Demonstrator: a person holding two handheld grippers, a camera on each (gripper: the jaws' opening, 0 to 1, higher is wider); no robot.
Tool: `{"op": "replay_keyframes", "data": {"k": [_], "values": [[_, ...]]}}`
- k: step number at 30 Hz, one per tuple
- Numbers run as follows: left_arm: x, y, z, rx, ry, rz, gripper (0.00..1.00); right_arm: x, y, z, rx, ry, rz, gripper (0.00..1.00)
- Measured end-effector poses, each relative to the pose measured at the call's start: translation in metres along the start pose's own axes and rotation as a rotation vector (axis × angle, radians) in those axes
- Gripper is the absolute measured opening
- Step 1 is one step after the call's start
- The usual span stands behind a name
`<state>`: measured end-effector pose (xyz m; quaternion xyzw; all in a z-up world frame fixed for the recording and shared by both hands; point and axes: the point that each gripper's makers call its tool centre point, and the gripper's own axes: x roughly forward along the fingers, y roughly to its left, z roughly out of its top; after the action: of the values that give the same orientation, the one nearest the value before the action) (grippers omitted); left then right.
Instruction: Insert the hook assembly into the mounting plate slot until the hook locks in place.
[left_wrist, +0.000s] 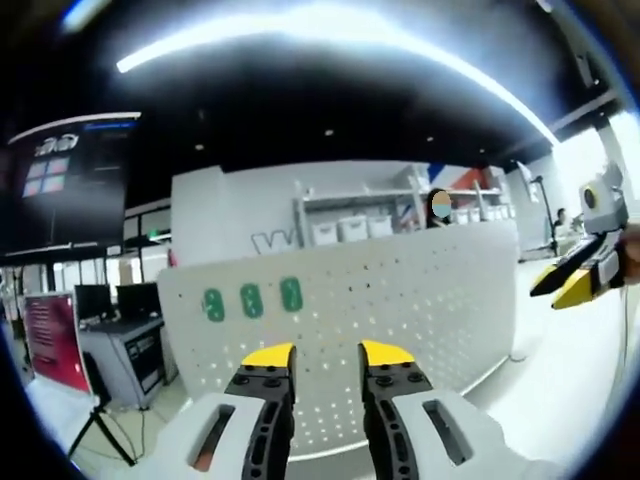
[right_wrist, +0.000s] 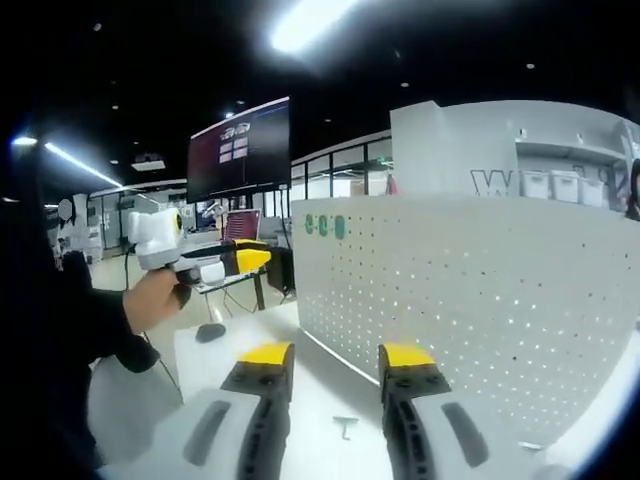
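A small grey hook piece (right_wrist: 345, 427) is lying flat on the white tabletop (right_wrist: 320, 400), sitting between the right gripper (right_wrist: 337, 356)'s two yellow-tipped jaws in the right gripper view, at about six o'clock from the middle of that view, apart from both jaws. Just beyond it, toward three o'clock, the white perforated mounting plate (right_wrist: 470, 290) is standing upright on the table, with three green pieces (right_wrist: 325, 225) sitting in a row near its upper corner at about eleven o'clock. The right gripper's jaws are standing wide apart and gripping nothing. In the left gripper view the left gripper (left_wrist: 328, 354) is facing the same plate (left_wrist: 400, 310), its jaws also spread apart and holding nothing, with the green pieces (left_wrist: 250, 300) at ten o'clock. A hand (right_wrist: 155, 297) is gripping the left gripper (right_wrist: 235, 262) at nine o'clock in the right gripper view; its jaws there look nearly together. A dark screen (right_wrist: 240, 150) is hanging behind at eleven o'clock.
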<state>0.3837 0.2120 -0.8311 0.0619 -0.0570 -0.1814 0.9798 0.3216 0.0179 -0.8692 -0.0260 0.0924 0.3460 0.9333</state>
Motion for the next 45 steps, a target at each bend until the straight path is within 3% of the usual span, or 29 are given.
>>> {"op": "replay_keyframes", "data": {"k": [12,25,35,45], "values": [[-0.011,-0.006,-0.008,-0.001,0.026,-0.022,0.24,0.033,-0.014,-0.075,0.025,0.143,-0.006,0.3],[-0.017,-0.01,-0.011,0.005,0.04,-0.028,0.22,0.065,-0.008,-0.136,0.035,0.27,0.036,0.28],[-0.017,-0.012,-0.016,0.008,0.055,-0.034,0.22,0.08,-0.009,-0.167,0.059,0.329,0.049,0.26],[-0.016,-0.014,-0.019,0.016,0.068,-0.041,0.21,0.1,-0.02,-0.179,0.035,0.363,0.059,0.23]]}}
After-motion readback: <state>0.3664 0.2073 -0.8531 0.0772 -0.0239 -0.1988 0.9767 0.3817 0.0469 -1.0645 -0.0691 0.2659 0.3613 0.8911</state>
